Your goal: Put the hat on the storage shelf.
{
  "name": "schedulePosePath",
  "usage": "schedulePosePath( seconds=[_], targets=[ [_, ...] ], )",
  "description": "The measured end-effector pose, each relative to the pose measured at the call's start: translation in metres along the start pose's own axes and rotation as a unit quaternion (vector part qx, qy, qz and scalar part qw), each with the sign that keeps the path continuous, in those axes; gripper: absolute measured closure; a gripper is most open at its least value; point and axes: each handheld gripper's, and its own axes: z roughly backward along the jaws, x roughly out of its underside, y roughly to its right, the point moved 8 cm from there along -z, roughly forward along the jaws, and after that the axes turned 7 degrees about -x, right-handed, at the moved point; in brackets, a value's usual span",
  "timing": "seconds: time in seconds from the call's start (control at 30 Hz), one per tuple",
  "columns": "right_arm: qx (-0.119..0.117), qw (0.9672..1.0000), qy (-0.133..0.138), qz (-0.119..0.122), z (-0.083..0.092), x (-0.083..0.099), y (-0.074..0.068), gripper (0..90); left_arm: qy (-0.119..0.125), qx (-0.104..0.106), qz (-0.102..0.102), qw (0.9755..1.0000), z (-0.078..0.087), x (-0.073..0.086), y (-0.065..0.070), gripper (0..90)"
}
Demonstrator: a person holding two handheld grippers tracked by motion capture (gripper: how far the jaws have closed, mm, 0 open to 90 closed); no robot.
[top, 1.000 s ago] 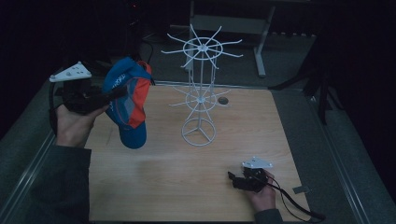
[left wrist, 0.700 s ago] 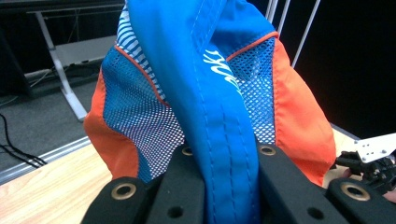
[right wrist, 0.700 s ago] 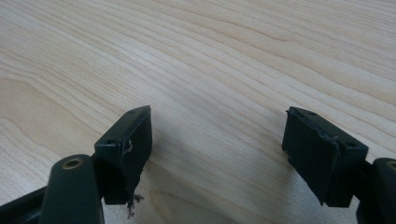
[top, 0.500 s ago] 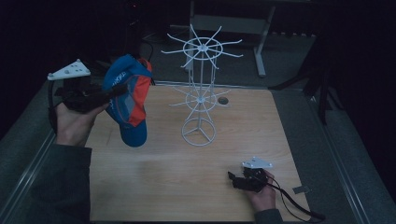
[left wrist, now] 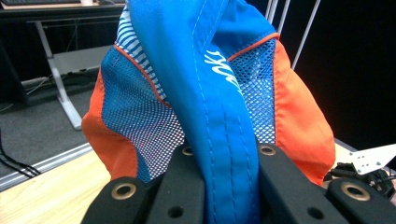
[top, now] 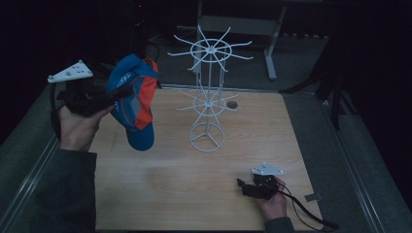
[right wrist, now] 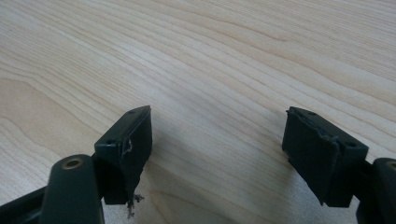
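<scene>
The cap (top: 134, 104), blue with orange panels and white mesh, hangs in the air above the table's (top: 160, 194) far-left corner, its brim pointing down toward the wood. The left gripper (top: 112, 95) has it clenched: in the left gripper view the two black jaws squeeze a blue fold of the cap (left wrist: 219, 140) tight between them, cloth bunching up above the pads. The left hand (top: 77, 128) carries that gripper off the table's left edge, the grey plate (top: 70, 73) riding on top. Just right of the cap, the white wire rack (top: 209, 97) stands upright near the middle of the far edge, ring base on the wood, two tiers of spokes fanned out; cap and rack are near, not touching. Over by the near-right corner the right gripper (top: 245, 188) rests low on the table in the right hand (top: 274, 204), jaws spread wide with bare wood between them, gripping nothing (right wrist: 217, 140).
</scene>
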Motion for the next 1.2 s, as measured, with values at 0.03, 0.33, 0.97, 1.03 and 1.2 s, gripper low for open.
schedulePosePath(
  seconds=[0.03,0.33,0.97,1.03,1.2],
  targets=[
    [0.0,1.0,0.0,0.0,0.0,0.0,0.0,24.1,0.0,0.0,0.0,1.0,0.0,0.0,0.0,88.8],
    [0.0,1.0,0.0,0.0,0.0,0.0,0.0,24.1,0.011,0.005,0.003,0.9999,0.0005,-0.0025,0.0016,88.8],
    [0.0,1.0,0.0,-0.001,0.0,0.0001,-0.0001,24.1,0.031,0.018,0.018,0.9992,0.0037,-0.009,0.0025,88.8],
    [0.0,1.0,0.0,0.0,0.0,0.0001,0.0,24.1,0.032,0.022,0.02,0.999,0.0037,-0.0094,0.003,88.8],
    [0.0,1.0,0.0,0.0,0.0,0.0001,0.0,24.1,0.031,0.028,0.018,0.999,0.0019,-0.0097,0.0051,88.8]
  ],
)
